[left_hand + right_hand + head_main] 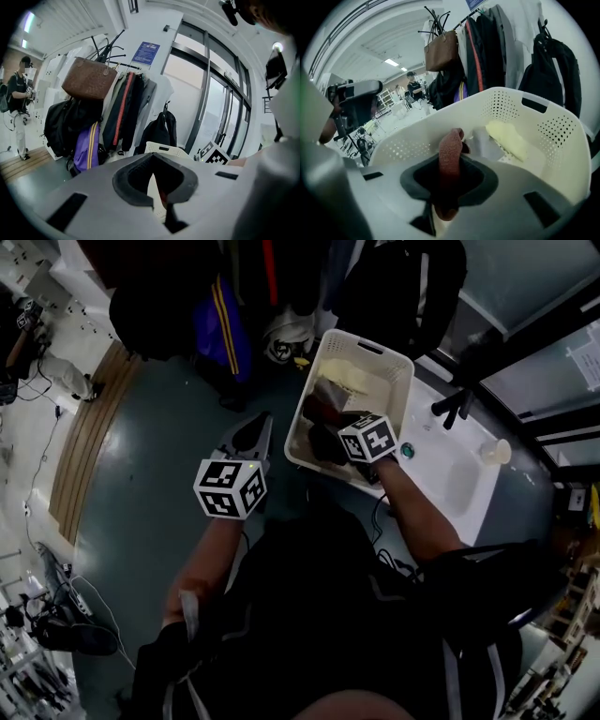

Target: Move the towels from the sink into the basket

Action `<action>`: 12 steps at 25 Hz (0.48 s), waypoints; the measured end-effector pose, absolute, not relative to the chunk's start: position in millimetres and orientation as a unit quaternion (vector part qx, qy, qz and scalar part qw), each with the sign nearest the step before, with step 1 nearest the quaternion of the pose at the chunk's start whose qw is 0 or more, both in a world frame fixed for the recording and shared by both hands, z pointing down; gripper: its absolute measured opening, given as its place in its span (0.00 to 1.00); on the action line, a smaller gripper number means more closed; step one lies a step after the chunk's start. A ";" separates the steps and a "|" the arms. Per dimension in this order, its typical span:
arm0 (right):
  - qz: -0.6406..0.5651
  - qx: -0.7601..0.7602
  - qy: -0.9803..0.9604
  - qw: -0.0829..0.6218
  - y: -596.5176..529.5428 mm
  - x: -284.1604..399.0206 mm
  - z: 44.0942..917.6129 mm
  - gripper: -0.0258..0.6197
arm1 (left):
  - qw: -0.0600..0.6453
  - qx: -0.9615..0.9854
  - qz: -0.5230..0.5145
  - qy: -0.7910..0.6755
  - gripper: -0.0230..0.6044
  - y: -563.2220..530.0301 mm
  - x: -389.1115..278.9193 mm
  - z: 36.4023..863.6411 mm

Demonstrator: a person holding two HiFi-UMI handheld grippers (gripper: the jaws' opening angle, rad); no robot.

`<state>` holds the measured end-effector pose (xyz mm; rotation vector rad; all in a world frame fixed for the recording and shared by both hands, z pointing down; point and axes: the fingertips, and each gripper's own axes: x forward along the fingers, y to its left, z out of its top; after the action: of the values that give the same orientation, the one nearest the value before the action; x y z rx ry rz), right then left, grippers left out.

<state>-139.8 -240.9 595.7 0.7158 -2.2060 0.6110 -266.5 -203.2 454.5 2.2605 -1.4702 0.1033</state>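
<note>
A white perforated basket (394, 362) stands on the counter beside the white sink (450, 479). My right gripper (330, 432) reaches down into the basket, shut on a red-brown towel (451, 150) that sticks up from between its jaws (323, 397). A pale yellow towel (508, 138) and a grey one (485, 145) lie on the basket's bottom. My left gripper (258, 432) hangs left of the basket, over the floor, its jaws together with nothing in them. In the left gripper view, the left gripper (157, 192) faces the basket's rim (161, 149).
A black faucet (455, 407) and a small white cup (495, 451) stand at the sink's far side. Coats, bags and a backpack (157, 133) hang on a rack behind the basket. A person (18, 108) stands far off at the left. Grey floor lies to the left.
</note>
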 end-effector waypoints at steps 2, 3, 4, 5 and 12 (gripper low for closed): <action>0.240 0.265 -0.855 0.376 -240.0 -144.4 606.1 0.18 | 0.224 0.815 0.039 -0.533 0.04 -205.9 -266.8 458.9; 0.240 0.258 -0.854 0.383 -239.4 -146.6 611.7 0.18 | 0.228 0.813 0.039 -0.535 0.04 -207.1 -266.9 460.7; 0.239 0.252 -0.853 0.391 -239.0 -148.4 617.6 0.18 | 0.232 0.811 0.037 -0.536 0.04 -208.1 -267.0 462.4; 0.238 0.247 -0.851 0.397 -238.9 -149.7 623.5 0.18 | 0.236 0.808 0.035 -0.538 0.04 -209.0 -267.0 463.8; 0.258 0.230 -0.836 0.427 -235.8 -156.2 657.7 0.18 | 0.238 0.802 0.048 -0.546 0.04 -207.8 -268.5 471.0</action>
<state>-156.2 -235.8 657.7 0.5743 -2.0871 0.6437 -268.5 -207.8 471.0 2.1965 -1.4952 0.1327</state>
